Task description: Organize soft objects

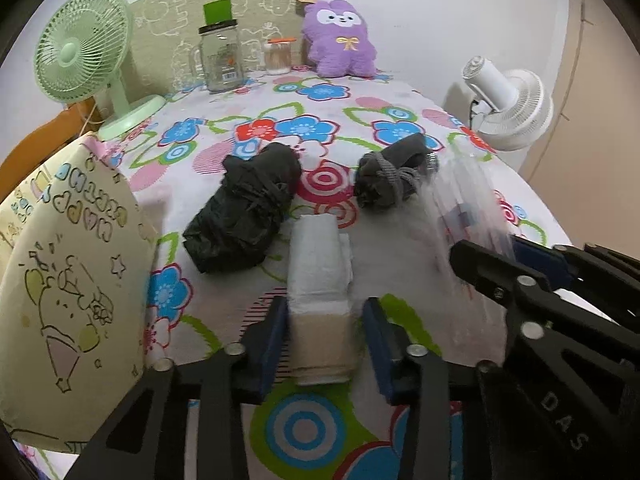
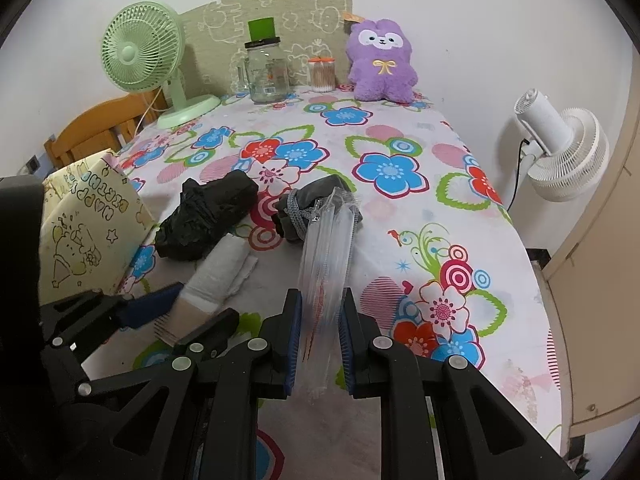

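A white and beige rolled cloth (image 1: 320, 280) lies on the flowered tablecloth between the fingers of my left gripper (image 1: 326, 304). The left pad touches it, and a thin gap shows at the right pad. My right gripper (image 2: 320, 296) is shut on a clear plastic packet (image 2: 326, 248), held just right of the roll. A crumpled black bundle (image 1: 244, 216) and a knotted grey bundle (image 1: 392, 176) lie beyond the roll. The right wrist view also shows the left gripper (image 2: 188, 308) around the roll (image 2: 218, 268).
A yellow printed paper bag (image 1: 68, 280) stands at the left edge. At the back are a green fan (image 1: 84, 52), a glass jar (image 1: 220, 56), a cotton-swab pot (image 1: 278, 56) and a purple plush toy (image 1: 342, 38). A white fan (image 1: 512, 112) stands off the right edge.
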Demonstrator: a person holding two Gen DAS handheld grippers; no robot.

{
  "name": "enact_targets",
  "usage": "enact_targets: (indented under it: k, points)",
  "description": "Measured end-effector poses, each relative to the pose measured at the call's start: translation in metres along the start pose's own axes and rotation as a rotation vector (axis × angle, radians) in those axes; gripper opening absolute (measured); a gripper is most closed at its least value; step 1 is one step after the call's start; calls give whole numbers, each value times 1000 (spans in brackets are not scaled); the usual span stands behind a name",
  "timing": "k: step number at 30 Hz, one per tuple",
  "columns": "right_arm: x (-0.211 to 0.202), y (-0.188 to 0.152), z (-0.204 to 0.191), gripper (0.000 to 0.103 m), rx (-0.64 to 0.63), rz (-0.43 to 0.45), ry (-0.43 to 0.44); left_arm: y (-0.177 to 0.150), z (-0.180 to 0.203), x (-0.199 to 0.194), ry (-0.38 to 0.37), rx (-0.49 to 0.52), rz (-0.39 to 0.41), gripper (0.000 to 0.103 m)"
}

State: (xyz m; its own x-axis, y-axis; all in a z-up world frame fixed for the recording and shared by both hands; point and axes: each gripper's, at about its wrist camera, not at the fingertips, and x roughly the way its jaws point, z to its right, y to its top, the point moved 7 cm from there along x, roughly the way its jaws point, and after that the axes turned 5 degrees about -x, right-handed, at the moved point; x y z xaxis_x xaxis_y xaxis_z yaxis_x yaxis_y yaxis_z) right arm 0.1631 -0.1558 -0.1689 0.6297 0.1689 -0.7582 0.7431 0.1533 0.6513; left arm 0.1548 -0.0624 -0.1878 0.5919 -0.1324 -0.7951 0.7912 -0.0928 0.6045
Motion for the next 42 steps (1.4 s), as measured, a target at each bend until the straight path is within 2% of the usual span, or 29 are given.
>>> enact_targets:
  k: [4,7,19,42]
  points:
    - [0,-1,-2,21,-1,-4,0,-1,4,-2,-7,17,3,22]
    - [-1,-2,-3,21,1,-5,1,-3,5,-4,-4,19,4,20]
    - [-17,-6,-13,21,-9,20,7,-10,8,-22,-14,24,21,19]
    - [-74,4,-31,21,-17,125,5,-4,2,-78,2,19,124,19]
